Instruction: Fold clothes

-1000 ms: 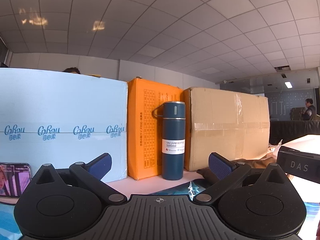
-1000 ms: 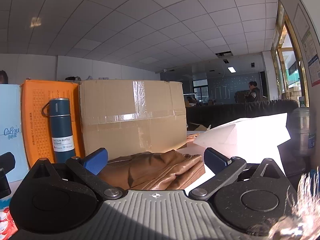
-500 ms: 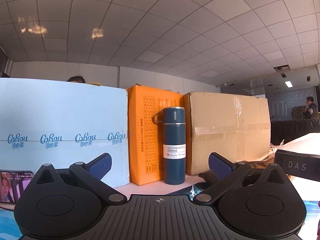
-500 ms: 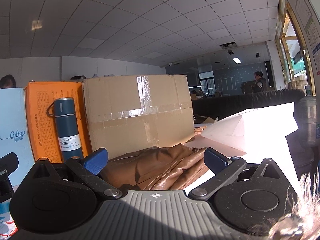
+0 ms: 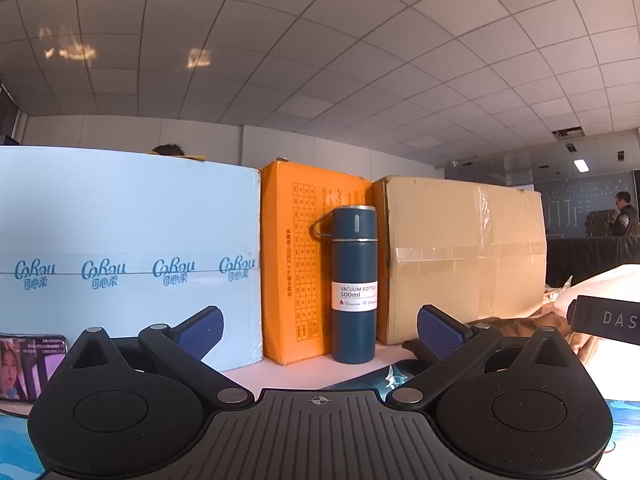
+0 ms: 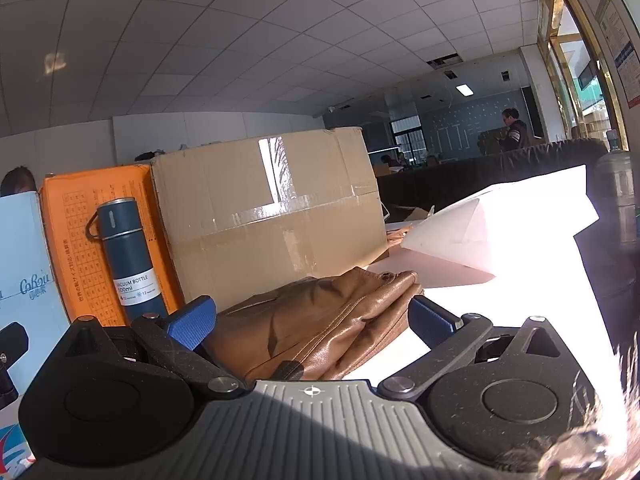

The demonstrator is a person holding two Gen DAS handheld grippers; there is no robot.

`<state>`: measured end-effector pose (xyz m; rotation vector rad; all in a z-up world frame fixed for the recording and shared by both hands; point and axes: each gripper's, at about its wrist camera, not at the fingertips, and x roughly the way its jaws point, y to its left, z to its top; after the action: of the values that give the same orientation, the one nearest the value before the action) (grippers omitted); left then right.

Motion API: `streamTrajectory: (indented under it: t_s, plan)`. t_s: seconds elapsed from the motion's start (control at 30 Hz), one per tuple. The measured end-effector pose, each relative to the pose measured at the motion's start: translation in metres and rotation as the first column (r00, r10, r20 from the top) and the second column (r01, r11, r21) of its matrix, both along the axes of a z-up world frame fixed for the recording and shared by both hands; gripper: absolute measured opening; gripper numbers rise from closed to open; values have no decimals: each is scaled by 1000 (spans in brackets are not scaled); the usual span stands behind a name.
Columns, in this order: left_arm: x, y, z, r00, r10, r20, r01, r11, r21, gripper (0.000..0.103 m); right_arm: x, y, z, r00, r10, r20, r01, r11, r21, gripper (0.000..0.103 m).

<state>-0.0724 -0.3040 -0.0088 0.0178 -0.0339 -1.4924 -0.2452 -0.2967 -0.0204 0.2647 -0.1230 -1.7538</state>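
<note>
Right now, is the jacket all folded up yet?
Partly, maybe. The brown jacket lies bunched in a rough bundle by the cardboard box, so some folding may be done. Nothing is in hand: the left gripper and right gripper are both open. Tidying the folds looks left.

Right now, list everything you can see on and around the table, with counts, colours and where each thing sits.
Brown leather jacket: one, crumpled on the table before the right tongs.
Dark blue steel vacuum bottle: one, upright against the orange box.
Orange cardboard box: one, middle of the row.
Light blue printed carton: one, left.
Taped brown cardboard box: one, right.
White folded sheet: one, far right.
Phone: one, lit, far left.
Left tongs: open, empty.
Right tongs: open, empty.
</note>
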Motion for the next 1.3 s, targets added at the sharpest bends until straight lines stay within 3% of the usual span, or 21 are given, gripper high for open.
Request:
streamTrajectory:
  t_s: [1.3]
  plan:
    - [-1, -2, 0, 1000, -3, 7, 3, 1000, 8, 103, -6, -2, -2, 999, 6, 35, -7, 1000, 21, 103]
